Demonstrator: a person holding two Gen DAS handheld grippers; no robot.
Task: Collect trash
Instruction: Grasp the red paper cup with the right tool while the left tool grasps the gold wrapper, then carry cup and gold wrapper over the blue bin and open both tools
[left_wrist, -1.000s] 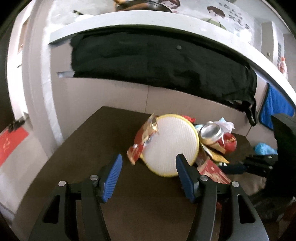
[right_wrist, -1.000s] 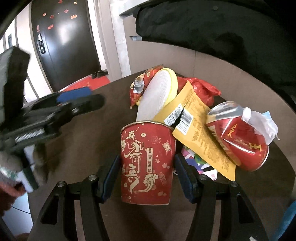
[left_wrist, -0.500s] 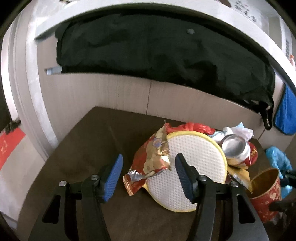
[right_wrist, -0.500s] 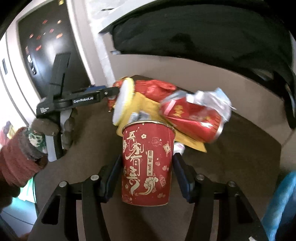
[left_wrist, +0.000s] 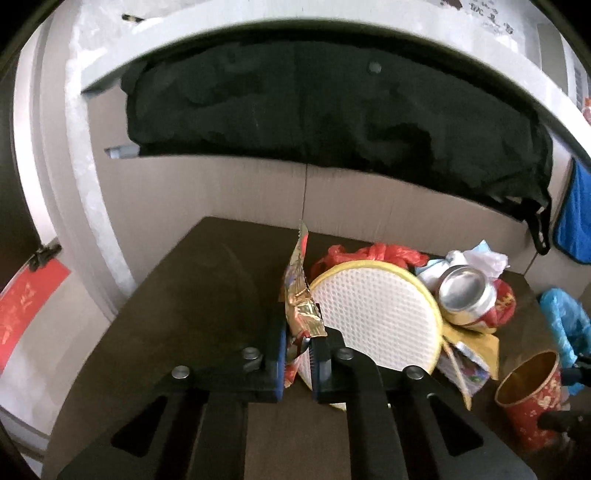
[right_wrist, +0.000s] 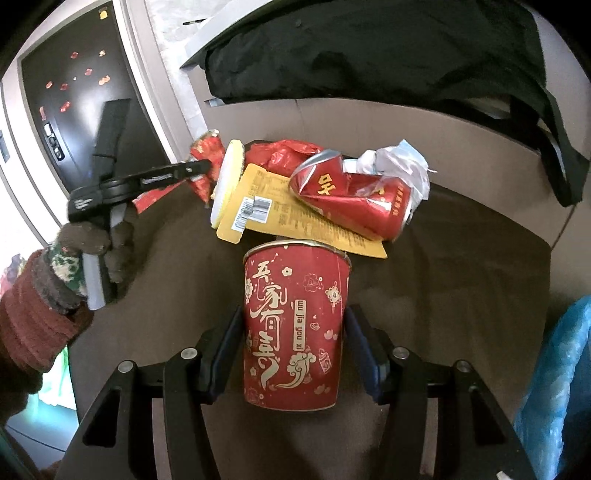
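Note:
A heap of trash lies on the dark brown table (left_wrist: 192, 302): a red-gold snack wrapper (left_wrist: 301, 295), a round white pad with a yellow rim (left_wrist: 373, 317), a crushed red can (right_wrist: 354, 199), a yellow packet (right_wrist: 280, 210), a red plastic bag (right_wrist: 284, 155) and crumpled tissue (right_wrist: 399, 162). My left gripper (left_wrist: 299, 332) is closing, its blue pads pinching the wrapper's lower edge; it also shows in the right wrist view as the left gripper (right_wrist: 201, 166) at the heap's left side. My right gripper (right_wrist: 293, 325) is shut on an upright red paper cup (right_wrist: 295, 314), just in front of the heap.
A black garment (left_wrist: 332, 110) hangs over the beige wall panel behind the table. A blue plastic bag (right_wrist: 554, 387) sits off the table's right edge. A gloved hand (right_wrist: 92, 243) holds the left gripper's handle. A dark door (right_wrist: 74, 92) stands to the left.
My left gripper has gone from wide open to pinched on the snack wrapper, which now stands up edgewise. The right gripper has drawn the red cup back from the heap.

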